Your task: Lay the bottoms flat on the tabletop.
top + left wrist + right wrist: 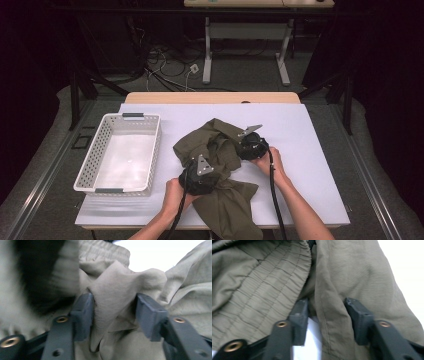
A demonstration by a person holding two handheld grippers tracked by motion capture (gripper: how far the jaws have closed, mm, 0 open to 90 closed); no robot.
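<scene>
An olive-green garment (220, 150) lies crumpled on the white table (305, 165), and one end hangs over the front edge. My left gripper (206, 167) is at its near left side. In the left gripper view a bunched fold (115, 297) stands between the open jaws of the left gripper (115, 308), with the pads (83, 315) beside it and not squeezing. My right gripper (240, 146) is at the garment's right edge. There a seamed fold (329, 305) sits between the open jaws of the right gripper (325, 312), and a strip of table shows beside the left pad (299, 320). An elastic waistband (269, 285) lies to the left.
A white perforated basket (154, 150) with nothing in it stands on the left of the table. A wooden strip (212, 97) runs along the far edge. Beyond it are desk legs and cables on the floor. Bare table lies to the right of the garment.
</scene>
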